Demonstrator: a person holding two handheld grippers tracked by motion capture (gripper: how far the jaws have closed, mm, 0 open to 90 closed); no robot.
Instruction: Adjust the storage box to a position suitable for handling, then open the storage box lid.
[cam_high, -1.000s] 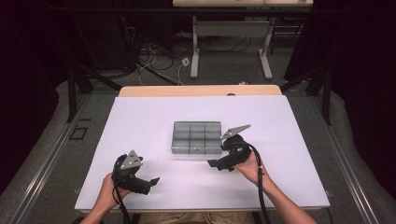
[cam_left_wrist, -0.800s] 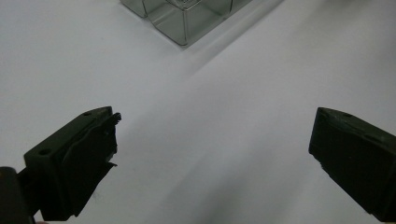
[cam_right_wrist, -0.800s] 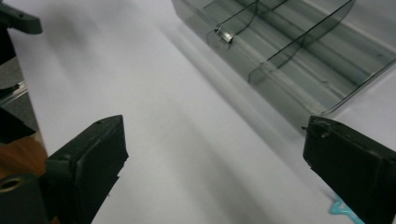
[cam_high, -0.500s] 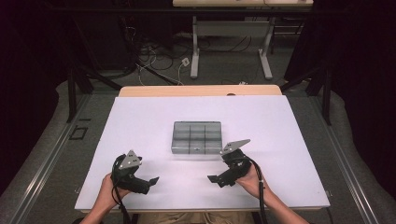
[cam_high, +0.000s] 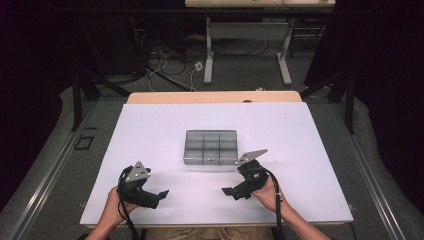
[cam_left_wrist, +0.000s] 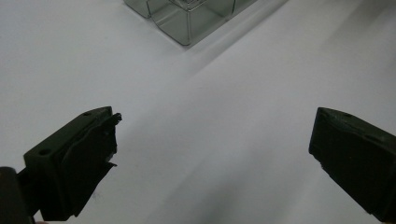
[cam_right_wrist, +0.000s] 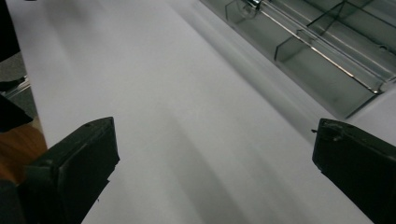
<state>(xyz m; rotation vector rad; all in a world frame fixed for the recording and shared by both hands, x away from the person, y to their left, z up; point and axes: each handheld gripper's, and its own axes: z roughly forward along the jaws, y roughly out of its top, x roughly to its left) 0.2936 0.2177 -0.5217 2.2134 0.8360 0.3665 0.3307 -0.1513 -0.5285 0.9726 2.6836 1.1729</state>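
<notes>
A clear plastic box (cam_high: 210, 147) with several empty compartments sits at the middle of the white table (cam_high: 150, 125). In the high view my left gripper (cam_high: 160, 195) rests near the front left of the table, pointing right. Its jaws stand wide apart over bare table in the left gripper view (cam_left_wrist: 212, 140), where a corner of the box (cam_left_wrist: 187, 18) lies ahead. My right gripper (cam_high: 227, 191) is just in front of the box's right end, pointing left. Its jaws (cam_right_wrist: 215, 149) have just been opening and nothing is between them. The box (cam_right_wrist: 322, 51) lies to their right.
A wooden strip (cam_high: 215, 96) runs along the table's far edge. Beyond it stand desk legs (cam_high: 209, 60) and loose cables (cam_high: 165, 60) on the floor. A metal rail (cam_high: 45, 175) runs along the floor at the left of the table.
My right gripper has drawn back from the box's right front corner toward the near edge and sunk a little. The left gripper has kept still.
</notes>
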